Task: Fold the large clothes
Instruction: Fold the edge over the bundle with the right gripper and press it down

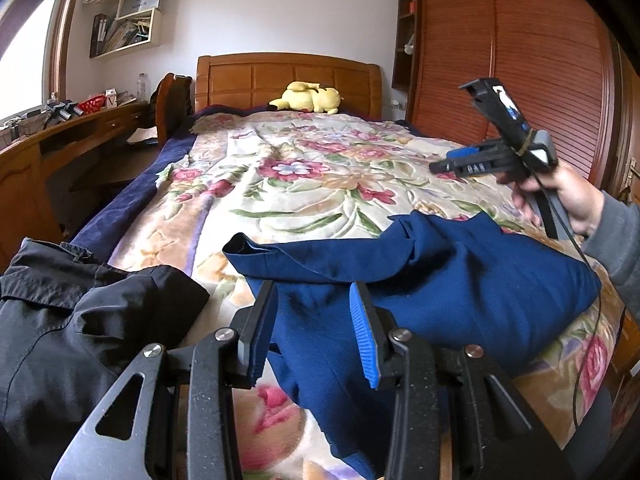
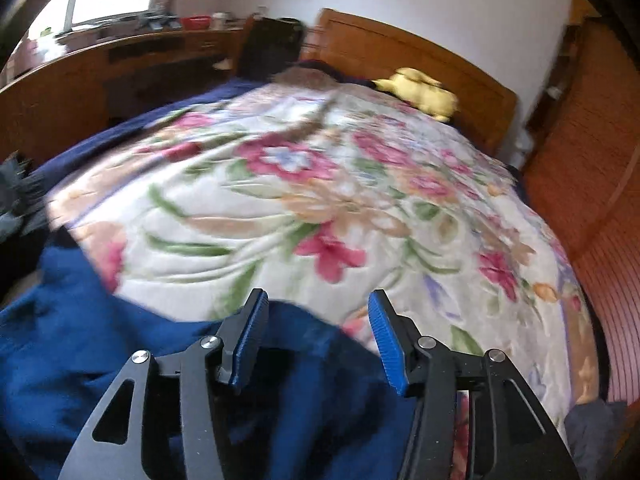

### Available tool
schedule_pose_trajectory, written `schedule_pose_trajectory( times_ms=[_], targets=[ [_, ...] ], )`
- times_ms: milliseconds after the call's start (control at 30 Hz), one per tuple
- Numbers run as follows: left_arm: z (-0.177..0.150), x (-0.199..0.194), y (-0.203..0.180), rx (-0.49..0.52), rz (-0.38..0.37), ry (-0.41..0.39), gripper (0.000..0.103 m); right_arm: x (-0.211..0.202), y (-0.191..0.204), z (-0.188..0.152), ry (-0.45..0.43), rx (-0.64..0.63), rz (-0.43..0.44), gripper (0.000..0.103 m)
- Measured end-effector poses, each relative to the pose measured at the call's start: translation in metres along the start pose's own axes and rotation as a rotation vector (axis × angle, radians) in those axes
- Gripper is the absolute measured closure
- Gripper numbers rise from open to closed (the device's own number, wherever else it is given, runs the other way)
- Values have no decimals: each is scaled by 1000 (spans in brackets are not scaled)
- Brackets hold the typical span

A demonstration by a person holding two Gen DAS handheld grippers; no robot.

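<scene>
We see a dark blue garment lying crumpled on the floral bedspread, beside a rumpled black garment.

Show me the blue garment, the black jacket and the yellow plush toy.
blue garment point(image 1: 460, 280), left wrist view, its folded middle.
black jacket point(image 1: 80, 320), left wrist view, its front.
yellow plush toy point(image 1: 308, 98), left wrist view, its body.
</scene>
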State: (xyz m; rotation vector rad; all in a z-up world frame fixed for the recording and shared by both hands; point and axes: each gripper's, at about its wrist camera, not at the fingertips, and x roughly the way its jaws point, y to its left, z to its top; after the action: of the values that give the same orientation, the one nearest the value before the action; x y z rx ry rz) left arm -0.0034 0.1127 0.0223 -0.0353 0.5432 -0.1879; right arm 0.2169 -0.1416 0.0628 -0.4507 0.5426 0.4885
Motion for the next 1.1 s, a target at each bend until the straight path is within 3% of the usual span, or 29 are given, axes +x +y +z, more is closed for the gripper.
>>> schedule_pose_trajectory(
  times_ms=[100,200,467,600,733,833,1000,1100],
  targets=[
    [1,-3,5,-7,7,-5,65,-3,42,-6,39,-62,171,49],
    [0,-8,12,-14,19,-10,65,-5,84,-14,55,-151,260,49],
    [-3,-21,31,-36,42,-24,64,5,149,-31,128,-328,385,49],
    [-4,-21,36,-43,44,-23,64,22,166,-35,180,-410,344,49],
    [-5,-22,36,-38,42,-21,64,43,162,-20,197,-405,290,50],
    [-5,-20,35,-32,39,-17,64,45,156,-7,164,-391,272,95],
    [-5,-15,33,-25,35,-8,64,37,131,19,31,-295,197,101],
    [-6,-12,30,-19,32,0,64,44,118,32,4,-256,137,101]
  ],
)
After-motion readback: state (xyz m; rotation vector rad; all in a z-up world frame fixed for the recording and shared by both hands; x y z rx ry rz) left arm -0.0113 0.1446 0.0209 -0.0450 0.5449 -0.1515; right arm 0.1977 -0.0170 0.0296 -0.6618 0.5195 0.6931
